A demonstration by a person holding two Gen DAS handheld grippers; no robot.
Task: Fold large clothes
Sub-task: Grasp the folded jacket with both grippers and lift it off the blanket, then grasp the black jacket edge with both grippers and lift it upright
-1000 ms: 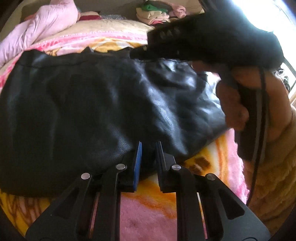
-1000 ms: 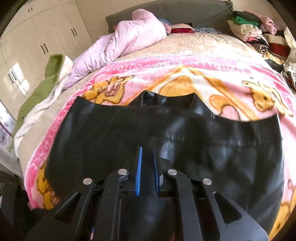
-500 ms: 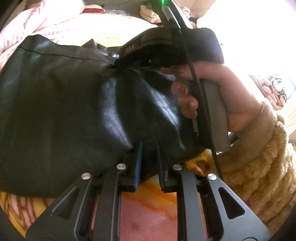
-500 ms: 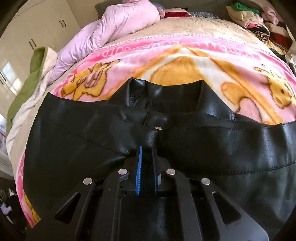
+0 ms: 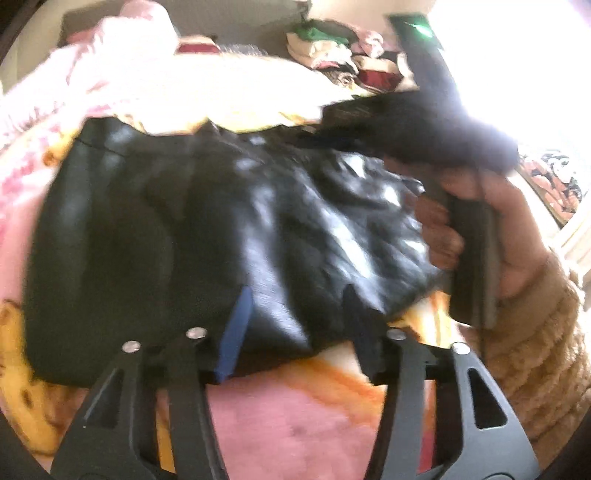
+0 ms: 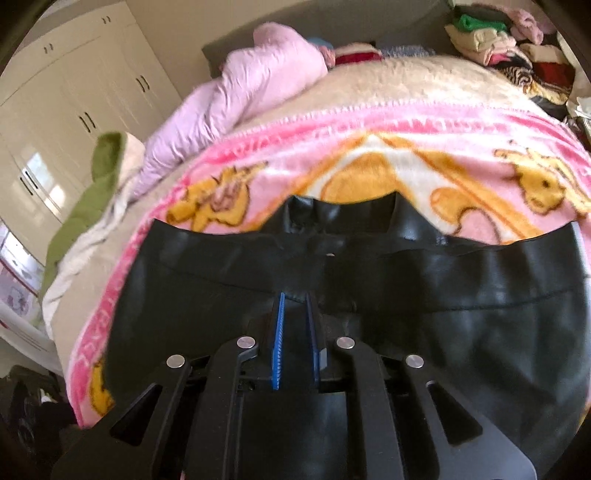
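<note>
A black leather jacket (image 6: 369, 288) lies spread flat across the near part of a pink cartoon-print blanket (image 6: 369, 136) on the bed, its collar (image 6: 343, 214) pointing toward the bed's far end. The left gripper (image 5: 295, 306) has its jaws opening, the jacket's near edge lying loose between the fingers with no pad pressing on it. The right gripper (image 6: 295, 301) has its jaws pressed nearly together, pinching a fold of the jacket; in the left wrist view a hand (image 5: 476, 229) in a fuzzy tan sleeve (image 5: 532, 354) carries it over the jacket's right edge. A lilac quilt (image 6: 236, 96) is bunched at the bed's far left corner. Folded clothes (image 6: 495, 33) are stacked at the far right corner. No containers show.
</note>
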